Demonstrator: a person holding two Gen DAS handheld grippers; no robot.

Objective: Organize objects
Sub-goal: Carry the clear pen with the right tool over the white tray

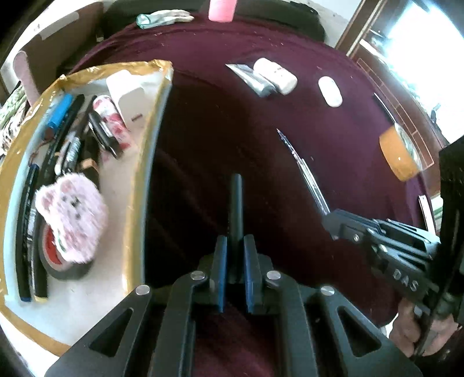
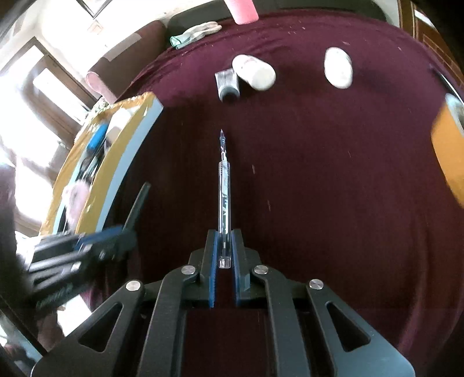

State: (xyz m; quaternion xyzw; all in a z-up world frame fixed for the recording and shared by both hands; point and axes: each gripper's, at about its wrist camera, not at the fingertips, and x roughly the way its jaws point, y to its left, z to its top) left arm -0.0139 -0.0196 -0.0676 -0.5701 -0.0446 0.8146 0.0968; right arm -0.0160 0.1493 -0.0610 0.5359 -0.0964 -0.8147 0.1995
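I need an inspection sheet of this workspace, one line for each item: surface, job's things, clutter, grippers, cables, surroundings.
Surface: dark red cloth, with small light specks.
Job's things: gold-edged box at the left, holding pens, a tape roll and a pink plush toy. On the cloth: white bottle, grey tube, white oval object, orange tape roll.
Clutter: glove and pink cylinder at the far edge.
Grippers: left gripper shut on a black pen; right gripper shut on a clear pen.
Cables: nothing seen.
Surroundings: bright windows, wooden frames.
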